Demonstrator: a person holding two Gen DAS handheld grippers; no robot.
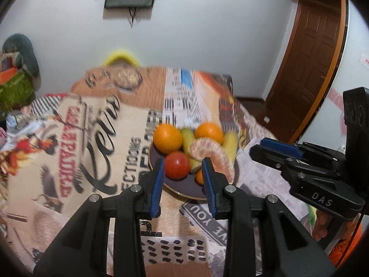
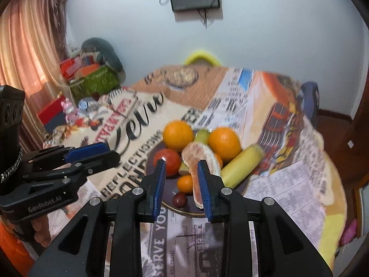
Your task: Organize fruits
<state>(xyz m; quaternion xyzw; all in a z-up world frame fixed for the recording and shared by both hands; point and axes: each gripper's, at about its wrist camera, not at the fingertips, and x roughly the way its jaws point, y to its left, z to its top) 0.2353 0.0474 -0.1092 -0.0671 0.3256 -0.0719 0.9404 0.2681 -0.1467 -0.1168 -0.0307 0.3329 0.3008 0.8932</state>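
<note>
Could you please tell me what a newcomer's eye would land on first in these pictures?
Most striking is the dark round plate heaped with fruit, near the table's front edge: two whole oranges at the back, a red tomato, a peeled orange fan of segments and a yellow-green banana. Under it lies a busy printed newspaper-pattern tablecloth. Both black, blue-padded claws, left claw and right claw, hover empty before the plate.

"DAS": right tool (image 1: 321, 202) | "GenRobot.AI": left tool (image 2: 45, 205) | "SERVE YOU": tablecloth (image 2: 161, 235)
</note>
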